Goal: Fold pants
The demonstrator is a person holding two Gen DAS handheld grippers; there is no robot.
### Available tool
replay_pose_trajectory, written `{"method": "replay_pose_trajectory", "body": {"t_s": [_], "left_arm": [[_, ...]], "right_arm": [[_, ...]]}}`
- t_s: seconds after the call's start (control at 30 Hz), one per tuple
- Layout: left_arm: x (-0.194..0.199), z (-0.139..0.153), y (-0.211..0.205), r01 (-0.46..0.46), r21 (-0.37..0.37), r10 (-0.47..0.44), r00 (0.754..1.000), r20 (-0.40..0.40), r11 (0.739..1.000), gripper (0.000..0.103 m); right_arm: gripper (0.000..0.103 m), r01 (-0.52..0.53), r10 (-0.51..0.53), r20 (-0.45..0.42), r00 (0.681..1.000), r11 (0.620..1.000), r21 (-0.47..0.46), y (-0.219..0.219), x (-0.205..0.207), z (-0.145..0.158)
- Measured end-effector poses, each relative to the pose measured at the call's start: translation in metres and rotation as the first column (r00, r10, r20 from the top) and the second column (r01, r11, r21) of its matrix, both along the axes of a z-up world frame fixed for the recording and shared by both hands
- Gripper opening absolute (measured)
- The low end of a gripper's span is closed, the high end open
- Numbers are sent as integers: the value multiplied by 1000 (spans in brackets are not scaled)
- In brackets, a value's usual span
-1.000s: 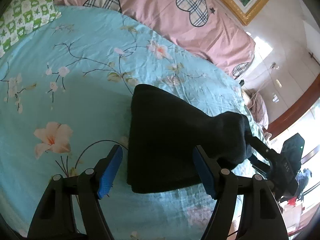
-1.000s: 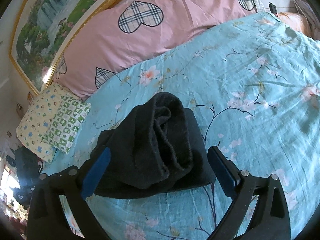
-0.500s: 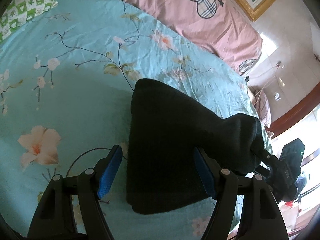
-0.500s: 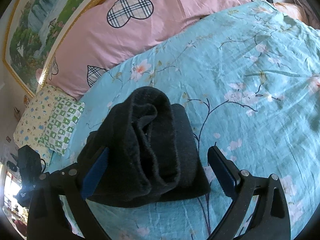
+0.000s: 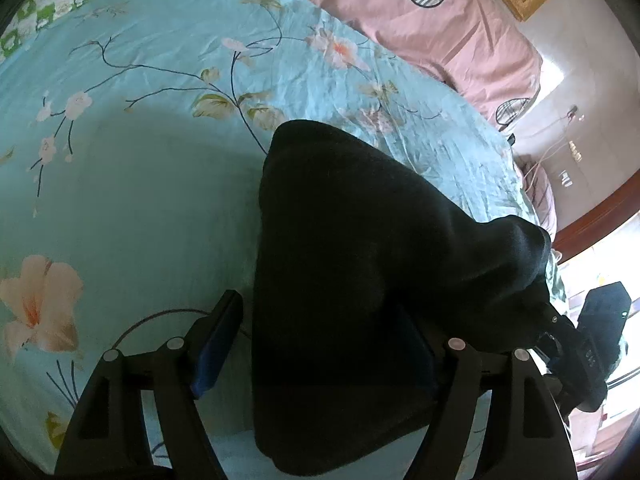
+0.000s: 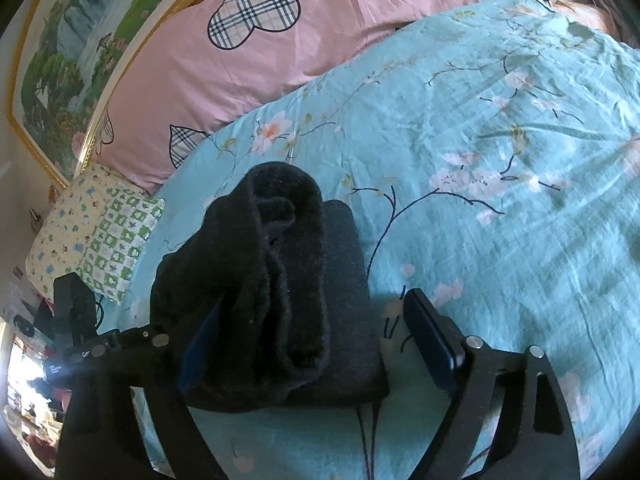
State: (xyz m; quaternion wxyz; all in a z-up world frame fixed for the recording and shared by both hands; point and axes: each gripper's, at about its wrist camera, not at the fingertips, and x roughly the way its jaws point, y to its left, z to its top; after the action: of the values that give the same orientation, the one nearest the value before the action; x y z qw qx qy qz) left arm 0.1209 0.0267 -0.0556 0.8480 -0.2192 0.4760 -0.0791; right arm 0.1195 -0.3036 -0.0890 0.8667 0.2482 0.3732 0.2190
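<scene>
The black pants (image 5: 352, 280) lie folded into a thick bundle on the turquoise floral bed sheet (image 5: 140, 160). In the right wrist view the pants (image 6: 280, 280) show a flat lower layer with a rolled, bunched layer on top. My left gripper (image 5: 320, 352) is open, its jaws either side of the bundle's near end; the right finger is partly hidden by cloth. My right gripper (image 6: 316, 340) is open and straddles the bundle from the opposite side. The other gripper shows at the edge of each view (image 5: 592, 344) (image 6: 76, 332).
A pink quilt with plaid hearts (image 6: 280, 40) lies along the head of the bed. A green and white checked pillow (image 6: 100, 248) sits at the bed's corner. A framed painting (image 6: 68, 52) hangs on the wall. The bed's edge and a wooden frame (image 5: 592, 220) lie beyond the pants.
Both grippers have moved forward and lower over the bundle, which now fills more of each view and covers part of the inner fingers. The jaws stay open.
</scene>
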Motion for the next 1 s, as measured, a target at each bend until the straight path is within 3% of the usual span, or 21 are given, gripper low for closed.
{"method": "replay_pose_trajectory", "body": {"t_s": [0.07,0.13,0.37,0.57,0.73,1.0], "left_arm": [[0,0,-2,5,11,-6,1000,6,1000,74],[2,0,-6,21,8,-21,1000,12,1000,61],[-6,12,-15,37,46,-39,998,51,998,40],[-12,21,-7,26,24,-27,998,63,999,34],[-30,43,-1,-9,84,-2,993,122,996,33],[-57,65,56,-137,86,121,979,165,987,33]], "right_arm": [[77,-12,12,2,1000,1000,5,1,1,0],[71,-30,30,0,1000,999,22,1,2,-1],[63,-78,81,-24,996,993,92,2,6,-2],[53,-89,89,5,996,993,78,7,-1,11],[50,-113,111,22,994,990,88,17,-4,25],[49,-220,212,69,975,967,129,63,4,41]]}}
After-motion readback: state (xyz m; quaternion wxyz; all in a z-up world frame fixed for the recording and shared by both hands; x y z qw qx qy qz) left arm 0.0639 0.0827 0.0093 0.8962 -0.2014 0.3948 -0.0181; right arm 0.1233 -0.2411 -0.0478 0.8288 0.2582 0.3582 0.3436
